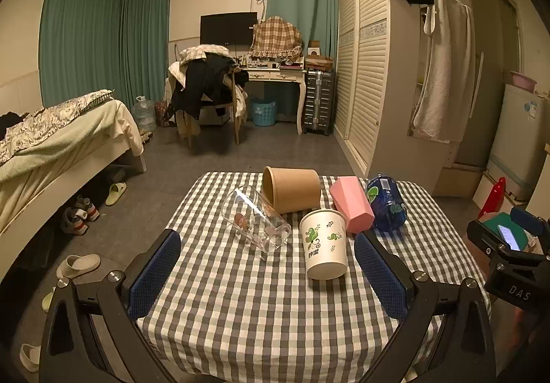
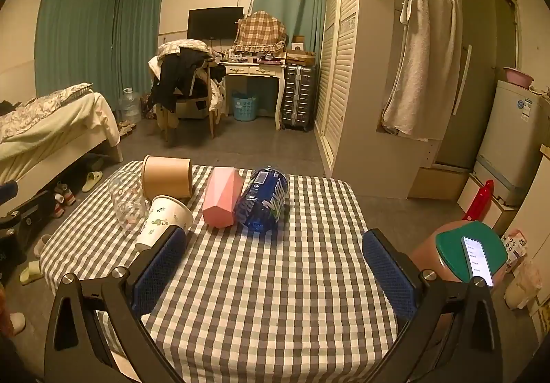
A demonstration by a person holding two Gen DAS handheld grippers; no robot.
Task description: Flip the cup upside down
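Observation:
Several cups lie on their sides on the checked table [image 1: 240, 314]: a clear glass [image 1: 256, 223], a brown paper cup [image 1: 292, 188], a white paper cup with green leaves [image 1: 323, 247], a pink faceted cup [image 1: 350, 204] and a blue cup [image 1: 386, 202]. My left gripper [image 1: 268, 266] is open and empty, just short of the white cup and glass. My right gripper [image 2: 275, 266] is open and empty, short of the pink cup [image 2: 221, 199] and blue cup [image 2: 264, 200]. The white cup [image 2: 165, 221] lies by its left finger.
A bed [image 1: 58, 145] and shoes [image 1: 79, 214] are to the left of the table. A wardrobe [image 1: 364, 66] stands behind right. A pink bin with a green lid and a phone [image 2: 476, 261] sits by the table's right edge. The right gripper's body [image 1: 508, 259] shows at the right.

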